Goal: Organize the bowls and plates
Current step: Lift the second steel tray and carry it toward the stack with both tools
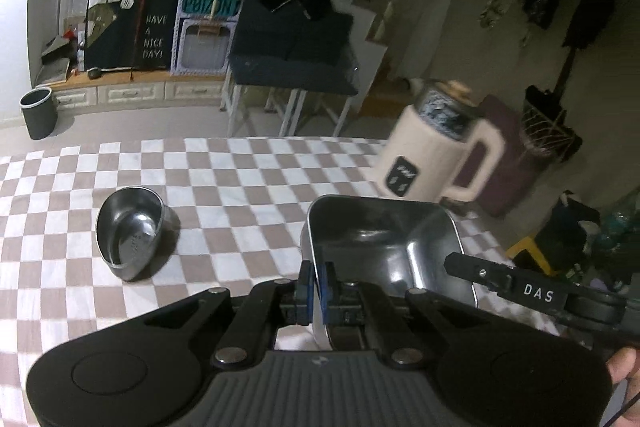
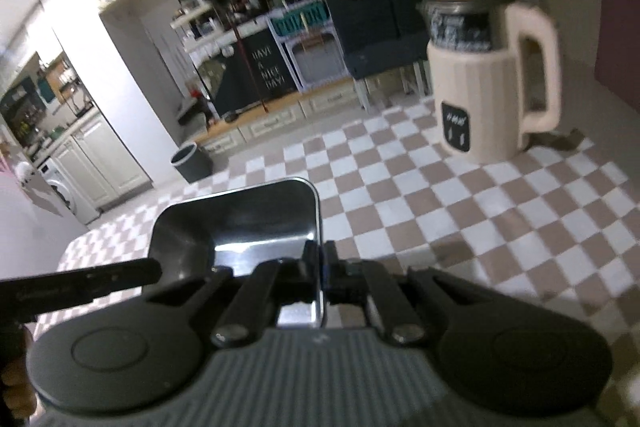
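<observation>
The left gripper (image 1: 319, 281) is clamped tight on the left rim of a rectangular steel tray (image 1: 384, 239), its blue-edged pads pinching the thin metal wall. The right gripper (image 2: 319, 269) is pinched the same way on the tray's (image 2: 240, 227) opposite rim, so the tray hangs between the two, and it seems to be lifted clear of the checkered surface (image 1: 240, 179), though the blur makes that hard to confirm. The right gripper's finger (image 1: 500, 273) reaches in over the tray's right edge. A small steel bowl (image 1: 130, 233) sits on the surface well to the left of the tray. A cream jug-style appliance (image 1: 436, 147) stands beyond the tray's far right corner.
</observation>
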Action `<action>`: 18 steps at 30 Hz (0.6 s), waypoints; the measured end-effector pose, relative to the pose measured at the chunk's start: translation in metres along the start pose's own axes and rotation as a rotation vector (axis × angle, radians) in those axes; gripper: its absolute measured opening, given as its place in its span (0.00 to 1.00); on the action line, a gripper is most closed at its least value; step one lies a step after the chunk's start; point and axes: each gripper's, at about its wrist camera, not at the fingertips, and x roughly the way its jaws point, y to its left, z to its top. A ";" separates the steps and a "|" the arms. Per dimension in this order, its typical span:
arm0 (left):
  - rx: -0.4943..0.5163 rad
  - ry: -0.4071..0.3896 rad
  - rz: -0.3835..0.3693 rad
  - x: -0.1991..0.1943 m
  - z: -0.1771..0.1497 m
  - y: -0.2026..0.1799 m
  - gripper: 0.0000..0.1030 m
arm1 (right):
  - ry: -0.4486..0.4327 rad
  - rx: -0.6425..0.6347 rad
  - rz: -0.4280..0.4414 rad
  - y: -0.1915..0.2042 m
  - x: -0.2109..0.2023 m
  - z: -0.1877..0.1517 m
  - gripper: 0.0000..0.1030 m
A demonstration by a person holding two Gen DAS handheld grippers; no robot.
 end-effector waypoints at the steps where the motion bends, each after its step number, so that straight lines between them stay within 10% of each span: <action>1: 0.002 -0.005 -0.004 -0.007 -0.005 -0.006 0.03 | -0.003 -0.002 0.005 -0.002 -0.009 -0.003 0.04; 18: 0.019 -0.045 -0.099 -0.035 -0.089 -0.075 0.04 | -0.067 0.075 0.021 -0.067 -0.106 -0.056 0.05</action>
